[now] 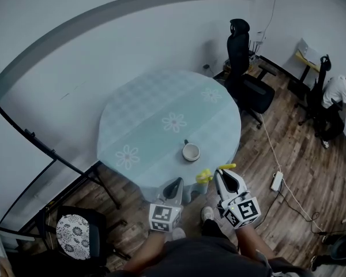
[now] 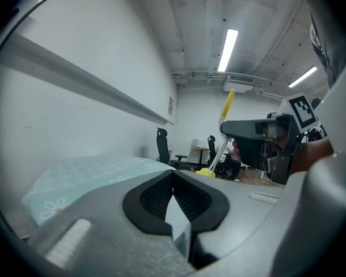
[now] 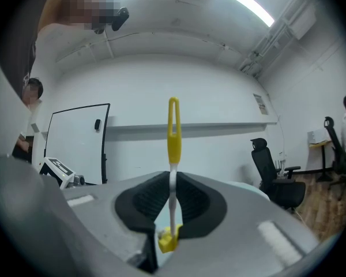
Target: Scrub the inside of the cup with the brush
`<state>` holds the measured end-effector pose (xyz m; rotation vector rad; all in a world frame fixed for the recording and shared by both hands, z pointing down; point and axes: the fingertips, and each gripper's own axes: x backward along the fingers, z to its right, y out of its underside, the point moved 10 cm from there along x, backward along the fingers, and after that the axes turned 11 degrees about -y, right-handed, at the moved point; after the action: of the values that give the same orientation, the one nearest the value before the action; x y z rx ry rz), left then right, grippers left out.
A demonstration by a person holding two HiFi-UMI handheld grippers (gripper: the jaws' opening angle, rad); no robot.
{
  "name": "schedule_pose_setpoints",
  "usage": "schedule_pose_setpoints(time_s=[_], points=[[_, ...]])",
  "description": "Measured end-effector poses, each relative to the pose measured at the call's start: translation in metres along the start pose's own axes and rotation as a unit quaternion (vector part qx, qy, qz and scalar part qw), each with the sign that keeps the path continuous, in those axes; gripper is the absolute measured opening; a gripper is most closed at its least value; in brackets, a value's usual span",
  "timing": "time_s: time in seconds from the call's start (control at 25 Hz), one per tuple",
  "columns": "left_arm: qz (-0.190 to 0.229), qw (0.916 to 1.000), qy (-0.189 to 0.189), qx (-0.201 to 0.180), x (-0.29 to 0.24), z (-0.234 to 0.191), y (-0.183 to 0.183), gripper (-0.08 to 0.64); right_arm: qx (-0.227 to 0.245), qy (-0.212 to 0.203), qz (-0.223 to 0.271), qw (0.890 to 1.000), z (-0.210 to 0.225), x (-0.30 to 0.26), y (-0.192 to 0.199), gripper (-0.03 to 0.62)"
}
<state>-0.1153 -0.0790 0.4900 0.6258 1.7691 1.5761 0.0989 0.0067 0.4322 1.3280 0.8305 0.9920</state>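
Note:
A white cup (image 1: 191, 151) stands upright on the round table (image 1: 161, 103), near its front edge, on a pale blue flowered cloth. Both grippers hang below that edge, off the table. My right gripper (image 1: 224, 174) (image 3: 173, 178) is shut on a brush (image 3: 173, 136) with a white and yellow handle; its yellow parts (image 1: 203, 176) show just short of the cup. My left gripper (image 1: 175, 186) (image 2: 173, 175) is shut with nothing in it, left of the brush. The left gripper view shows the brush (image 2: 222, 133) and the table's edge (image 2: 86, 172), but not the cup.
Black office chairs (image 1: 243, 62) stand behind the table at the right. A seated person (image 1: 336, 92) is at a desk at the far right. A power strip (image 1: 276, 181) and its cable lie on the wooden floor. A chair with a patterned cushion (image 1: 72, 233) is at lower left.

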Motion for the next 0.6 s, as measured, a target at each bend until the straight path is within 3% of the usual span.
schedule_pose_setpoints(time_s=[0.36,0.6], points=[[-0.006,0.9985,-0.055,-0.004,-0.062,0.006,-0.016,0.000,-0.005,-0.050,-0.003,0.999,0.080,-0.043,-0.007,0.035],[-0.008,0.9935,-0.114,-0.002,-0.097,0.002,-0.020,0.000,-0.011,-0.094,-0.013,0.995,0.125,-0.070,-0.003,0.035]])
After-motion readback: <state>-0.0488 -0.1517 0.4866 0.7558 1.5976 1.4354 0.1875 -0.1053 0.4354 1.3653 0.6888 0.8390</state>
